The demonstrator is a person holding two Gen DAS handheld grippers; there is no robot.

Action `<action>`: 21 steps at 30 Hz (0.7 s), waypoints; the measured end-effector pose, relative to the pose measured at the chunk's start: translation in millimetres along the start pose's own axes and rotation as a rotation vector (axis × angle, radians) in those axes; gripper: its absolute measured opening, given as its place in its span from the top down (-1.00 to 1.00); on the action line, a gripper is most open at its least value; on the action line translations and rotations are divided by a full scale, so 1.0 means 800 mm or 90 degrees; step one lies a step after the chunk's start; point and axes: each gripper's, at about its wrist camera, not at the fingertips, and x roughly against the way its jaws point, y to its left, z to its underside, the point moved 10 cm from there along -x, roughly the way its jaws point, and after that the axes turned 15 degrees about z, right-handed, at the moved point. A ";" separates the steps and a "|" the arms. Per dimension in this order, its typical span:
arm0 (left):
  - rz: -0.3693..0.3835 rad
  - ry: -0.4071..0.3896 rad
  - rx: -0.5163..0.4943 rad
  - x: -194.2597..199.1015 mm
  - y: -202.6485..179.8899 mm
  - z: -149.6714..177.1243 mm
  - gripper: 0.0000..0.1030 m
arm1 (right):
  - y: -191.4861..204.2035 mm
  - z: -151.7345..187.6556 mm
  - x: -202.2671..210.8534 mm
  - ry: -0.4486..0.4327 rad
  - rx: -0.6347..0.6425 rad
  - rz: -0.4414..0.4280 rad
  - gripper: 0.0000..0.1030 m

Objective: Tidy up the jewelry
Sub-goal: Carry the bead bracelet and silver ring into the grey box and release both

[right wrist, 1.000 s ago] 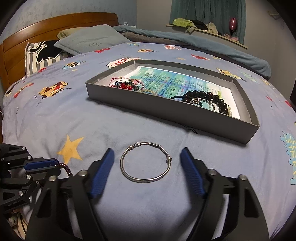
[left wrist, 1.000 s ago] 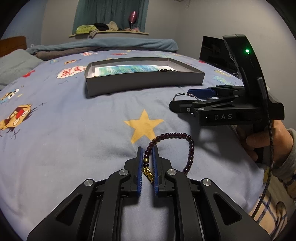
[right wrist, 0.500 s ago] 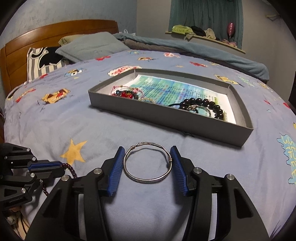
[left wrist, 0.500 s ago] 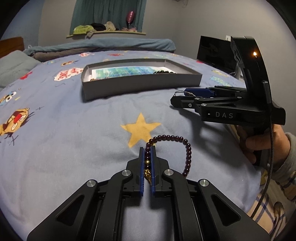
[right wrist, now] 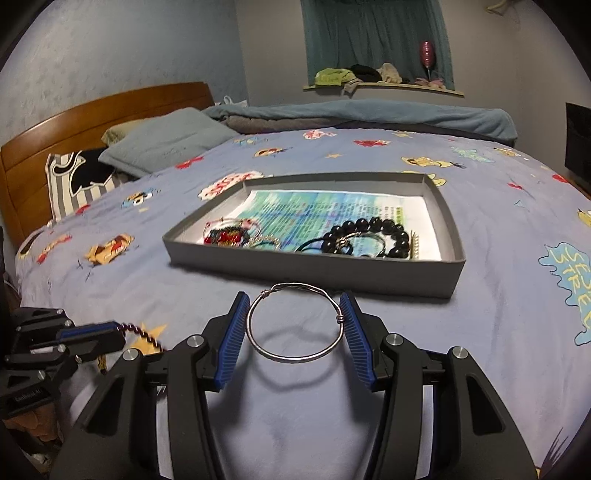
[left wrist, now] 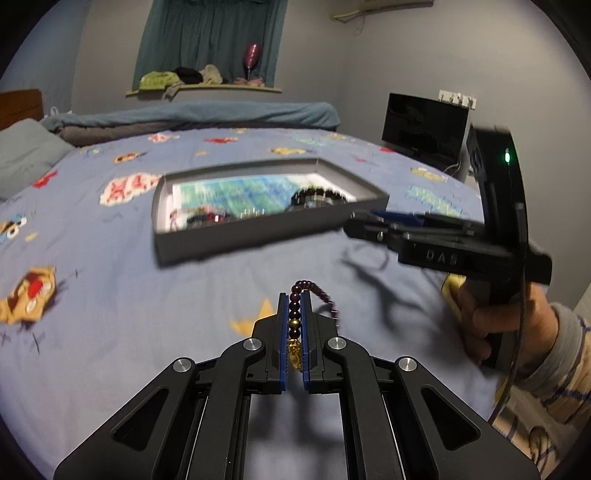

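Here the left fingers [left wrist: 294, 325] pinch the bead bracelet [left wrist: 314, 291]; the right fingers [right wrist: 295, 325] clamp the silver bangle [right wrist: 295, 321].

Two claws [left wrist: 294, 332] [right wrist: 293, 328]; one tray [right wrist: 314, 267]; one bangle [right wrist: 295, 321]; one beaded bracelet [left wrist: 314, 291]

Bed [right wrist: 369, 387] with blue cartoon-print sheet, yellow star print [left wrist: 258, 317] near its front edge. Wooden headboard [right wrist: 74, 122] at the left end. Grey-blue pillow [right wrist: 166, 140] by the headboard, striped black-and-white cushion [right wrist: 74, 177] just beside it at the bed's left edge. Rolled blue blanket [right wrist: 369, 114] along the far edge. Ledge [right wrist: 384, 86] on the wall beyond, piled with clothes; pink balloon-like object [right wrist: 427, 53] upright on it, teal curtain [right wrist: 369, 33] behind. Dark monitor [left wrist: 424, 129] off the bed's right side.
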 end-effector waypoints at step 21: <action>0.010 -0.079 -0.020 -0.013 0.024 -0.128 0.88 | -0.026 -0.066 -0.024 -0.048 -0.030 0.027 0.02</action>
